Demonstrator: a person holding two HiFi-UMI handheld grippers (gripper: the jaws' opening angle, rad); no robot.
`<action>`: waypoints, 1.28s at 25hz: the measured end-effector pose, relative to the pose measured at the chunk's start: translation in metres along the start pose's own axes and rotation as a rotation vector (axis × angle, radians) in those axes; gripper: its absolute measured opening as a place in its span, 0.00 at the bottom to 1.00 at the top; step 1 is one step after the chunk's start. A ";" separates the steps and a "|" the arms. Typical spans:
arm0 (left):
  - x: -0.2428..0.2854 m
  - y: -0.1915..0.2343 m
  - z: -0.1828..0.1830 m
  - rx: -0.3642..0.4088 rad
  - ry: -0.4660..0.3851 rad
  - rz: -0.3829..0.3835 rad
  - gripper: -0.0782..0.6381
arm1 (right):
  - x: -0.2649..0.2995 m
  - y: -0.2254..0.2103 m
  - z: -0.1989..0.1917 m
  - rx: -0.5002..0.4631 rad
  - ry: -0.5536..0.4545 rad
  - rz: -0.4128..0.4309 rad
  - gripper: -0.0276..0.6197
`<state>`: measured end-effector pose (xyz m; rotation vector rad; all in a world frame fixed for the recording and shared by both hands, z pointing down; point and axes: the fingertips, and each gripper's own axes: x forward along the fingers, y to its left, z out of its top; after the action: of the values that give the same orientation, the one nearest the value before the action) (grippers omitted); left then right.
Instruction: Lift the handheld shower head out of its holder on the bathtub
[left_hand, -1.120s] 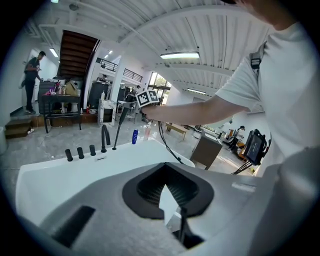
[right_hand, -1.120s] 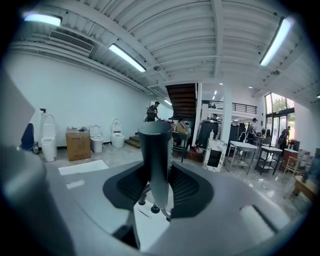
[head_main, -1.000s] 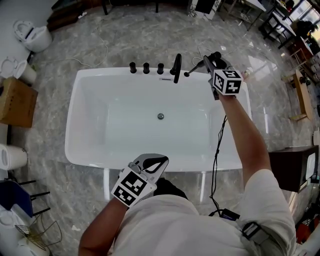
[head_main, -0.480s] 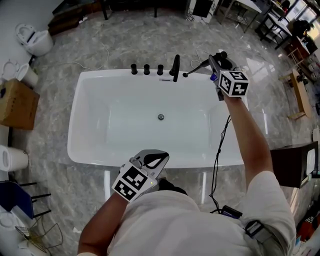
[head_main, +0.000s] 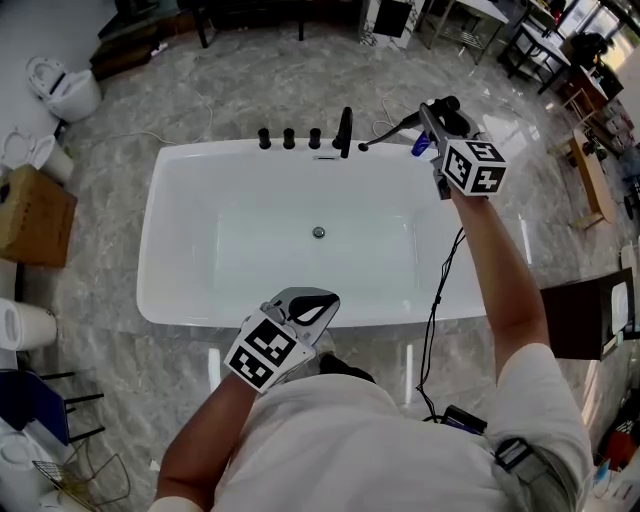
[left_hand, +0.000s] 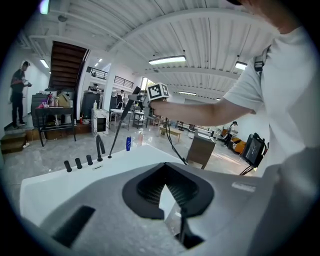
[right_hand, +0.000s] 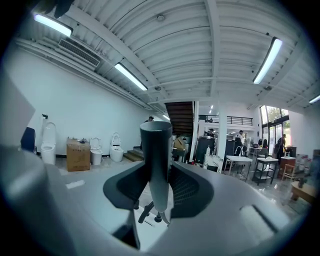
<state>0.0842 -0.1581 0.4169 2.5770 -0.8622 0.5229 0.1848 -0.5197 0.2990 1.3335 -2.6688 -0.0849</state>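
The white bathtub (head_main: 175, 160) fills the middle of the head view, with three black knobs (head_main: 288, 137) and a black spout (head_main: 344, 130) on its far rim. Above the far right corner my right gripper (head_main: 437, 122) is shut on the dark stick-shaped shower head (head_main: 440, 108). It stands upright between the pads in the right gripper view (right_hand: 156, 165). A thin black hose (head_main: 392, 130) slants from it down to a small fitting (head_main: 363, 147) on the rim. My left gripper (head_main: 318, 302) hangs shut and empty over the near rim.
Toilets (head_main: 68, 88) and a cardboard box (head_main: 30, 215) stand left of the tub, and a dark cabinet (head_main: 580, 320) stands to its right. A blue bottle (left_hand: 128, 143) sits on the marble floor behind the tub. A black cable (head_main: 436, 300) hangs from my right arm.
My right gripper has risen and drifted right, away from the rim, with the shower head in it; the hose now slants longer. The left gripper has shifted slightly.
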 end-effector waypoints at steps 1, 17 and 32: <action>-0.001 -0.003 -0.001 0.004 0.000 -0.005 0.12 | -0.007 0.003 0.005 -0.002 -0.008 -0.002 0.27; -0.034 -0.046 -0.010 0.057 -0.032 -0.075 0.12 | -0.117 0.041 0.068 -0.020 -0.104 -0.065 0.27; -0.071 -0.092 -0.028 0.098 -0.060 -0.117 0.12 | -0.224 0.102 0.130 -0.067 -0.198 -0.066 0.27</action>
<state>0.0831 -0.0425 0.3876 2.7251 -0.7151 0.4670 0.2150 -0.2819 0.1572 1.4629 -2.7520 -0.3287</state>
